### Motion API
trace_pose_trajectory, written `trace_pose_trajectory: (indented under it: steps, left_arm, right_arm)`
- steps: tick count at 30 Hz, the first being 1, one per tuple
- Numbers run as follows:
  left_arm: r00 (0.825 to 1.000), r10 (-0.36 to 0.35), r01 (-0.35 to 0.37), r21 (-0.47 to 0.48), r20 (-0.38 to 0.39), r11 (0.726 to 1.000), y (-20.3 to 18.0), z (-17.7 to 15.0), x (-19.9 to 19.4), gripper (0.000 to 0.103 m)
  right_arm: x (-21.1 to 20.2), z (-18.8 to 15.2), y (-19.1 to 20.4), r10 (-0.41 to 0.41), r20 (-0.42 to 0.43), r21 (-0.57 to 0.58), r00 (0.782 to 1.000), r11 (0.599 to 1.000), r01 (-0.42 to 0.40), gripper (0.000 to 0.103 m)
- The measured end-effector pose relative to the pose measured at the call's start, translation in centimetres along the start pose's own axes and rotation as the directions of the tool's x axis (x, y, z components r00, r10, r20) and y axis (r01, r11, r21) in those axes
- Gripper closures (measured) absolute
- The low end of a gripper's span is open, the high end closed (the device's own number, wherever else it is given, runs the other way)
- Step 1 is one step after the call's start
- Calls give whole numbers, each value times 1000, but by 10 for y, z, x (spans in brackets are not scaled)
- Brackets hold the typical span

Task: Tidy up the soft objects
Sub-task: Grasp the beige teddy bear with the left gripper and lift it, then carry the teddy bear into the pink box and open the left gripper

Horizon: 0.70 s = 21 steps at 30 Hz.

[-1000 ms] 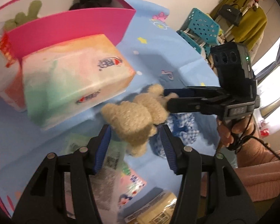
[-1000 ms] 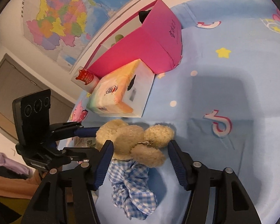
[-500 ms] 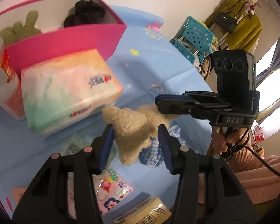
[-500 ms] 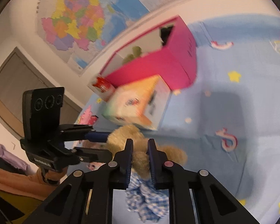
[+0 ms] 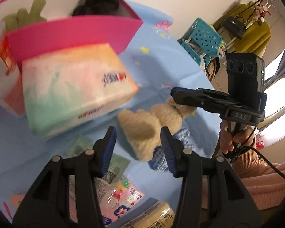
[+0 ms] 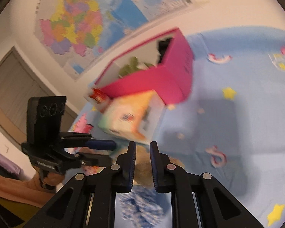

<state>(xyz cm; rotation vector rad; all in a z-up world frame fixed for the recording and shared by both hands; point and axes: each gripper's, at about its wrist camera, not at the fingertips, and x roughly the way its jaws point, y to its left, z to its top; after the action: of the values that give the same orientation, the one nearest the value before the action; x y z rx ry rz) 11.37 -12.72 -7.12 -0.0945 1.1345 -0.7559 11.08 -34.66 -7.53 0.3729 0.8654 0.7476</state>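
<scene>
The pink box (image 5: 70,32) stands at far left with the tissue pack (image 5: 76,93) leaning against its front, as a second ago. The left tongs (image 5: 138,148) hang half open, a little narrower than before; the cream plush bear (image 5: 148,129) sits between them, and contact cannot be told. To the right, the right tongs (image 5: 175,93), wide a second ago, have clamped narrow on the bear's head. Under it the blue checked scrunchie (image 6: 140,207) lies on the blue bedsheet (image 6: 237,114).
</scene>
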Motion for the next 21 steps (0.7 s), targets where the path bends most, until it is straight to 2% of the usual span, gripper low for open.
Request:
trace_pose_trajectory:
  steps: [2, 3, 4, 5, 6, 10, 11, 13, 14, 16, 17, 19, 21]
  left_arm:
    - [1000, 5, -5, 11, -12, 1000, -3, -2, 3, 53]
    - [1000, 3, -2, 15, -15, 1000, -5, -3, 3, 53]
    - [1000, -4, 5, 23, -20, 1000, -8, -3, 4, 53]
    - [1000, -6, 7, 28, -23, 1000, -9, -4, 5, 53]
    - [1000, -6, 7, 32, -26, 999, -10, -5, 6, 53]
    - [999, -12, 14, 45, -35, 999, -15, -2, 10, 53]
    - [999, -13, 15, 48, -36, 999, -17, -1, 11, 54]
    - [999, -13, 16, 59, -43, 998, -17, -1, 12, 64]
    - [999, -1, 4, 62, -49, 998, -19, 0, 14, 66]
    - [999, 1, 3, 62, -51, 998, -19, 0, 16, 67]
    - [999, 5, -2, 64, -51, 998, -20, 1, 16, 68]
    - [999, 4, -1, 68, -44, 998, -23, 3, 14, 69]
    - [1000, 3, -1, 70, -30, 998, -25, 3, 9, 69]
  right_arm:
    - [3, -6, -9, -21, -25, 38, 999, 999, 22, 82]
    - [3, -7, -13, -19, -29, 53, 999, 998, 20, 69]
    - [2, -10, -17, -16, -33, 77, 999, 997, 19, 61]
    - [1, -12, -21, -15, -32, 95, 999, 995, 18, 50]
    - [-1, -14, -24, -10, -29, 108, 1000, 994, 14, 45]
    - [-5, -24, -32, 25, -36, 153, 999, 988, -20, 40]
    - [-2, -27, -32, 29, -48, 155, 998, 988, -21, 40]
    - [-2, -30, -26, 30, -39, 132, 999, 991, -24, 39]
    - [-2, -30, -24, 24, -37, 119, 999, 993, -20, 39]
    - [0, -31, -21, 33, -36, 102, 999, 994, -30, 53]
    - [1, -31, -20, 52, -31, 102, 998, 994, -48, 64]
    - [-2, -30, -16, 34, -14, 75, 999, 997, -33, 71]
    - [-7, -27, -12, 25, 0, 59, 1000, 998, -25, 89]
